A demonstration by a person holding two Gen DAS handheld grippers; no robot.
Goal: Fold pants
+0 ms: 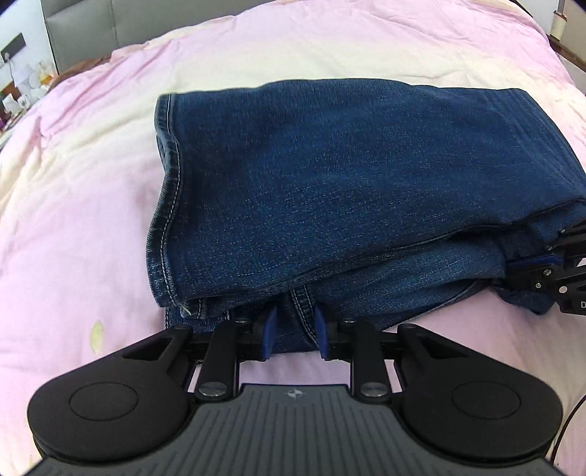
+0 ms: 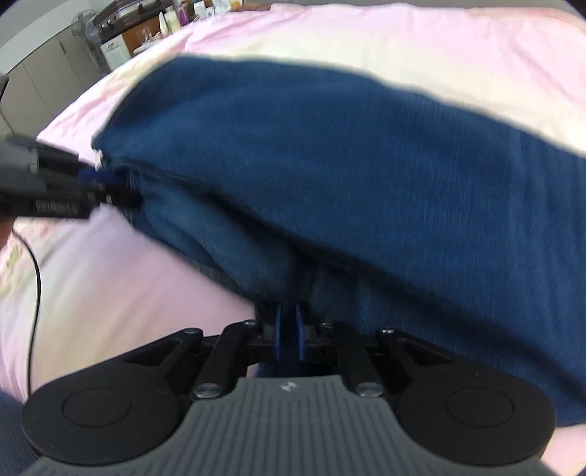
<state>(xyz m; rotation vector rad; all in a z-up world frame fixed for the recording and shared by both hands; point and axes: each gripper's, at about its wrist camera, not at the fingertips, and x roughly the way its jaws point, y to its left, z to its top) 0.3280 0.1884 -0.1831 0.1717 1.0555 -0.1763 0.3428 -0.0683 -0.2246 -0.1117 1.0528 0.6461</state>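
Dark blue jeans [image 1: 348, 175] lie folded in several layers on a pink bedspread [image 1: 73, 219]. My left gripper [image 1: 293, 329] is shut on the near lower edge of the jeans, with denim between its blue pads. My right gripper [image 2: 289, 329] is shut on the jeans [image 2: 348, 183] at their near edge; this view is blurred by motion. The right gripper shows at the right edge of the left wrist view [image 1: 549, 271], and the left gripper at the left of the right wrist view [image 2: 84, 186].
The pink and cream bedspread [image 2: 110, 293] spreads all around the jeans. A grey headboard [image 1: 84, 33] and cluttered shelves [image 1: 22, 88] stand beyond the bed's far left. A black cable [image 2: 36, 293] trails over the bed at left.
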